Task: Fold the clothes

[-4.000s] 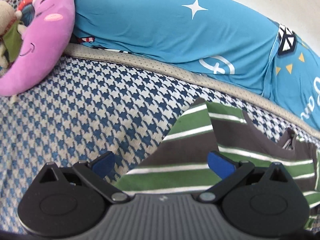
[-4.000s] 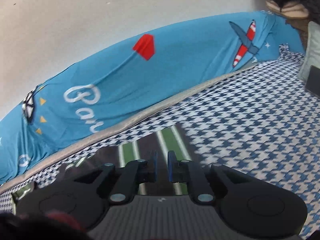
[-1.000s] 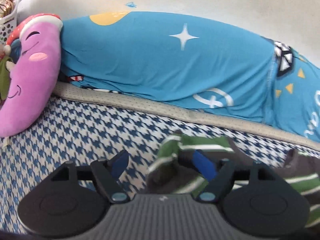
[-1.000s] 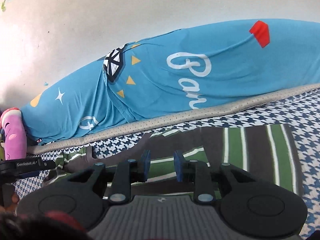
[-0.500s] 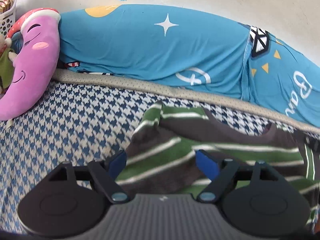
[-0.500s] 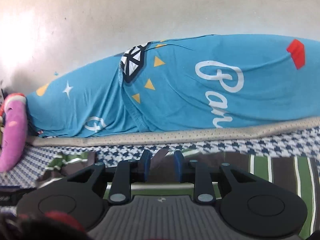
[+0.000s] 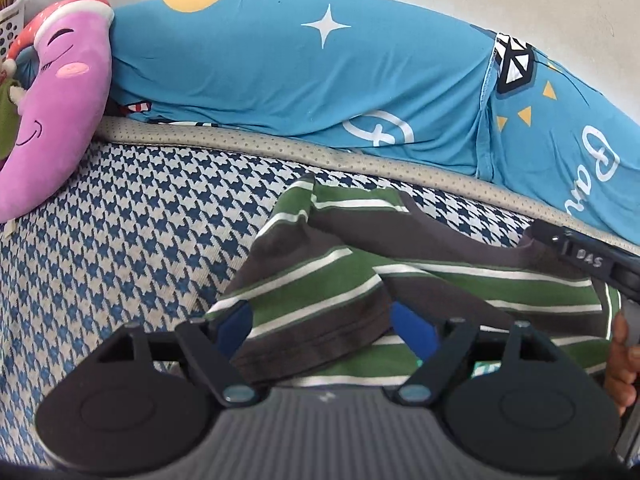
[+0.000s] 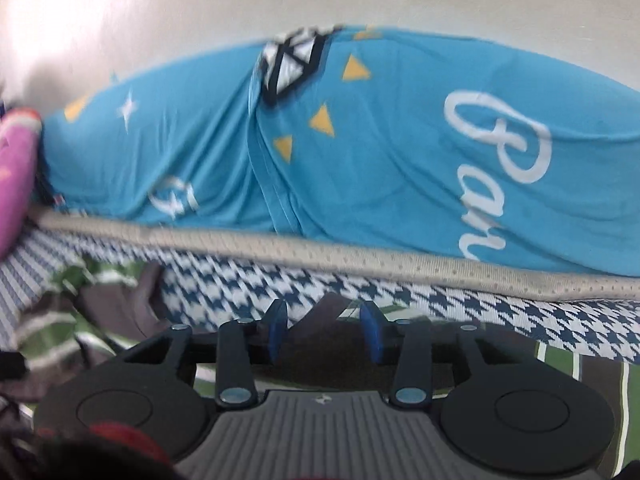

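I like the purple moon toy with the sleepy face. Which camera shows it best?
The left wrist view. There the purple moon toy is sharp, with its closed eye, pink cheek and smile all showing. The right wrist view catches only a blurred purple sliver of it at the left edge, with no face.

right gripper (image 8: 325, 330) fingers (image 8: 277, 330) opened, sleeve (image 7: 320, 320) folded over

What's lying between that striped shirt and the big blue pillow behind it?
In the left wrist view, houndstooth bedcover, then a beige mattress edge, separates striped shirt from blue pillow.
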Demonstrator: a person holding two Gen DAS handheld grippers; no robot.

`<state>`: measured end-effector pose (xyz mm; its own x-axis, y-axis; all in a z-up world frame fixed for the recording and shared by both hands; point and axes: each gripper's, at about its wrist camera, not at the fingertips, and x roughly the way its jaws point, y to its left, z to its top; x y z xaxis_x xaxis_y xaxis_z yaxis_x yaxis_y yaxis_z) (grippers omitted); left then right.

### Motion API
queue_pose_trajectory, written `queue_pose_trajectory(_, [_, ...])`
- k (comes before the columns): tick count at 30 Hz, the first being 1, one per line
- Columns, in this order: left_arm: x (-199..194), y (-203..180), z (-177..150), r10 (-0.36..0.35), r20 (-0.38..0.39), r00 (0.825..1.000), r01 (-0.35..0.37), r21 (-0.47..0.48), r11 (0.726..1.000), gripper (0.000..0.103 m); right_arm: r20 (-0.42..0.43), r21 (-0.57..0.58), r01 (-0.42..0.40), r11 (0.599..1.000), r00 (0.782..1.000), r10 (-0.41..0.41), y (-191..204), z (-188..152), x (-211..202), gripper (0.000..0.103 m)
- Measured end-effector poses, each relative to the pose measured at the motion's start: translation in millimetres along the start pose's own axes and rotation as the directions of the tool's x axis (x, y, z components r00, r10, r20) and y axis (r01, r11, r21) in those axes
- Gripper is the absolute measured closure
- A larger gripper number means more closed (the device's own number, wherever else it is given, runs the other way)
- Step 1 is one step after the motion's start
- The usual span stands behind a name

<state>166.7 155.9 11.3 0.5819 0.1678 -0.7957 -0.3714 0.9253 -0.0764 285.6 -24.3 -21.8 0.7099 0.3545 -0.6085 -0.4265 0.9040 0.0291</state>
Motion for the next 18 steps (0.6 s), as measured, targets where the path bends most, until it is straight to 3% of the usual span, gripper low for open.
queue_pose_trajectory(1, [1,0,0,-0.002,-0.002,1.000,0.002,0.000,1.000,0.023,-0.002,-0.020,0.011,1.000,1.000,-0.011,2,-2,2,0.082])
queue_pose_trajectory(4, [1,-4,0,0.001,-0.002,1.000,-0.001,0.011,1.000,0.023,0.020,-0.023,0.021,1.000,1.000,-0.021,3,-1,-3,0.094])
queue_pose_trajectory(12, [3,-4,1,0.008,-0.009,1.000,-0.008,0.010,1.000,0.023,0.170,-0.004,-0.018,1.000,0.985,0.019,2,3,-64,0.094])
queue_pose_trajectory(14, [4,-3,1,0.015,-0.013,1.000,-0.015,0.008,1.000,0.023,0.153,-0.047,-0.056,0.997,0.986,0.063,4,-5,-77,0.094])
queue_pose_trajectory(18, [3,-3,1,0.013,-0.013,1.000,-0.013,0.003,1.000,0.023,0.012,-0.123,-0.148,0.981,0.989,0.150,13,-22,-75,0.093])
